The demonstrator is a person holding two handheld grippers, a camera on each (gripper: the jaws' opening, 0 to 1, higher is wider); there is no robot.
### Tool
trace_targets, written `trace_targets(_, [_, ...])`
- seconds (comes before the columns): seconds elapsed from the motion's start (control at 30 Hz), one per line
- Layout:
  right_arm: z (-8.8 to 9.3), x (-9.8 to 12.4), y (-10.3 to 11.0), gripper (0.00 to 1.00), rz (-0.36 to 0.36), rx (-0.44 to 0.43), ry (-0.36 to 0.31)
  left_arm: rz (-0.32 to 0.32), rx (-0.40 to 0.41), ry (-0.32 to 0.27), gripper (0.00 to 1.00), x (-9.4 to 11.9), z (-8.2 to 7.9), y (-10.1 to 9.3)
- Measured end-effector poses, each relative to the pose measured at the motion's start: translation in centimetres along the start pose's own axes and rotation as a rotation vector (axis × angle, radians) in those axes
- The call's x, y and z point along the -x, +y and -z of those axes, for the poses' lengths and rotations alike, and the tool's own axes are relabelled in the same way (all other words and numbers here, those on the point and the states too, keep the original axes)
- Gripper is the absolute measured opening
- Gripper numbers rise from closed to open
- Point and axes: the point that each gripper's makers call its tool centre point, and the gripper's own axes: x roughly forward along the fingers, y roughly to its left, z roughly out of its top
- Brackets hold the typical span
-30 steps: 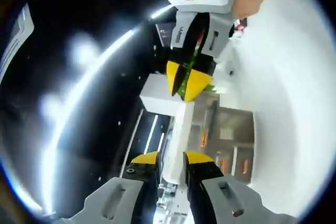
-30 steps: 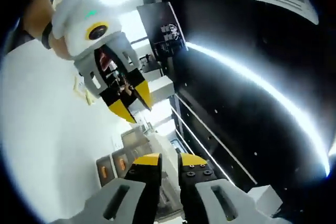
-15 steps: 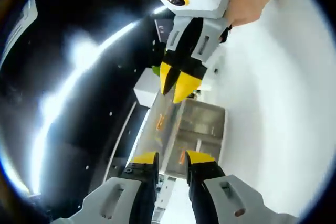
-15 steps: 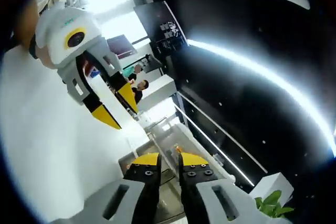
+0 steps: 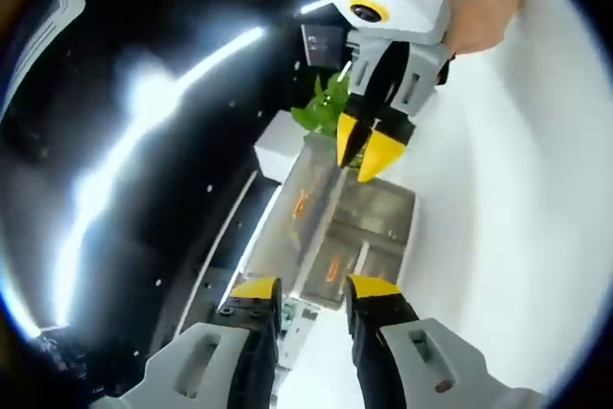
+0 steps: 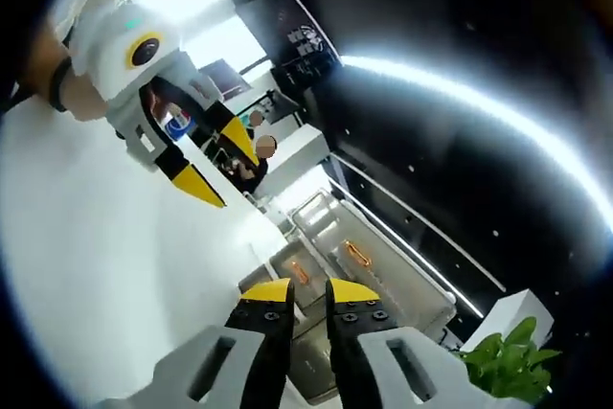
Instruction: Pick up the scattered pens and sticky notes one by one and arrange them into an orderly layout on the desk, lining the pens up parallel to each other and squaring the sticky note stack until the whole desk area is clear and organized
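Surveying the room rather than the work: both cameras tilt away from any desk surface, onto a white wall, a black ceiling with a bright light strip, and a glass-walled enclosure.

Item, left gripper (image 5: 306,296): own jaws rise at bottom centre of the left gripper view, yellow-tipped, parted by a narrow gap with nothing between them; released. It appears again at upper left of the right gripper view (image 6: 199,186), held by a hand (image 6: 43,79), tips close together and empty.

Item, right gripper (image 6: 308,291): own jaws at bottom centre of the right gripper view, nearly touching, gripping nothing; whether fully clenched I cannot tell. In the left gripper view it hangs at upper right (image 5: 369,147), tips close, empty, a hand (image 5: 484,2) behind it.

Item, pens and sticky notes: none in view, so their place, heading and long axis cannot be given.

Item, surroundings: glass enclosure (image 5: 369,222) with orange marks at mid-frame; potted plant (image 6: 512,361) at lower right of the right gripper view, green leaves also behind the right gripper's tips in the left gripper view; people (image 6: 259,155) far off, small.

Step in hand, by judgement: between grasps or not yet begun. Next move calls for tipping both grippers down to find the desk, choosing one pen, and aligning the jaws across its length.
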Motion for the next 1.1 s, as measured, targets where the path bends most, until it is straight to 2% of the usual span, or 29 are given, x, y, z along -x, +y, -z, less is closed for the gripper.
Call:
trace_targets(0.33, [0.2, -0.3, 1.0, 0.18, -0.024, 0.033, 0.012, -0.010, 0.048, 0.036, 0.31, 0.0, 1.0, 0.0])
trace_targets(0.47, [0.7, -0.6, 1.8, 0.20, -0.054, 0.026, 0.025, -0.015, 0.073, 0.044, 0.34, 0.0, 1.4, 0.1])
trace_targets(0.73, [0.2, -0.7, 2.1, 0.22, -0.068, -0.022, -0.002, -0.025, 0.082, 0.077, 0.39, -0.1, 2.3, 0.3])
trace_targets(0.93, [0.4, -0.9, 2.8, 0.22, -0.085, 0.003, 0.013, -0.077, 0.120, 0.082, 0.49, 0.2, 2.7, 1.5])
trace_targets(1.1, [0.4, -0.8, 2.6, 0.23, -0.079, 0.012, 0.015, -0.107, 0.169, 0.097, 0.66, 0.2, 3.4, 2.0])
